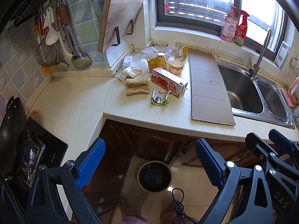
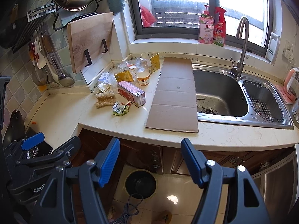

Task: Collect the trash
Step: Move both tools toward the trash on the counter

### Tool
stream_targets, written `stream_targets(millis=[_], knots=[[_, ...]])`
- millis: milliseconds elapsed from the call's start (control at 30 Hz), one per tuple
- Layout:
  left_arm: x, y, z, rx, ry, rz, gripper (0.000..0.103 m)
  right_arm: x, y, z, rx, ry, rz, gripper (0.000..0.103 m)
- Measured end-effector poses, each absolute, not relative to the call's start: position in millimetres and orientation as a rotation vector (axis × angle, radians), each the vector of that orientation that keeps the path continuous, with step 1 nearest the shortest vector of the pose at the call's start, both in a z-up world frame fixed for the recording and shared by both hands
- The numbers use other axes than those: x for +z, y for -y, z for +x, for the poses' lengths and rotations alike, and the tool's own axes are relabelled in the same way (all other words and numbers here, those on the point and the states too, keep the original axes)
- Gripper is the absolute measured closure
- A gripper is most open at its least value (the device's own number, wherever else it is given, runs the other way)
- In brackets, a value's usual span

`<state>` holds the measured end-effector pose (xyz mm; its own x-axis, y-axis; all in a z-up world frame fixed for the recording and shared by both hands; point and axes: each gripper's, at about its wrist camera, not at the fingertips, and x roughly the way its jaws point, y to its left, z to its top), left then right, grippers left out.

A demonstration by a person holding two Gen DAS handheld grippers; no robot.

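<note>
Your left hand-held gripper [image 1: 149,160] hangs nearest the lens, its blue pads spread wide apart with nothing between them; your right hand-held gripper [image 2: 150,160] is likewise parted and empty, just beside it. Both sit in front of the counter [image 2: 224,134] edge, above a round dark trash bin [image 2: 140,183] standing on the tiled floor by the wooden cabinet doors.

Up on the counter, the trash lies in a heap toward the back corner. Closest to you is a crumpled green-and-white wrapper [image 1: 160,98], touching a pink-and-red drink carton [image 1: 169,82] lying on its side. Left of the carton lies a loofah scrubber [image 1: 138,85]. Behind them stand a paper cup [image 1: 177,68], a yellow packet [image 1: 157,63], a small blue-and-white box [image 1: 127,61] and clear plastic scraps. A flat cardboard strip [image 2: 175,95] lies between the heap and the steel sink [image 2: 222,95].
</note>
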<state>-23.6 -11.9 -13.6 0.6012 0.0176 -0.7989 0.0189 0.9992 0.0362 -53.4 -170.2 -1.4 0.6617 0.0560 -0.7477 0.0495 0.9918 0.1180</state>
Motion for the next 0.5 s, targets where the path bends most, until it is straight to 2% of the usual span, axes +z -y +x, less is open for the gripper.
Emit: stream_targets(millis=[500], knots=[[-9.7, 8.8, -31.0, -0.006, -0.918, 0.018, 0.007, 2.5, 173.6, -60.3, 0.035, -0.824, 0.127, 0.034]])
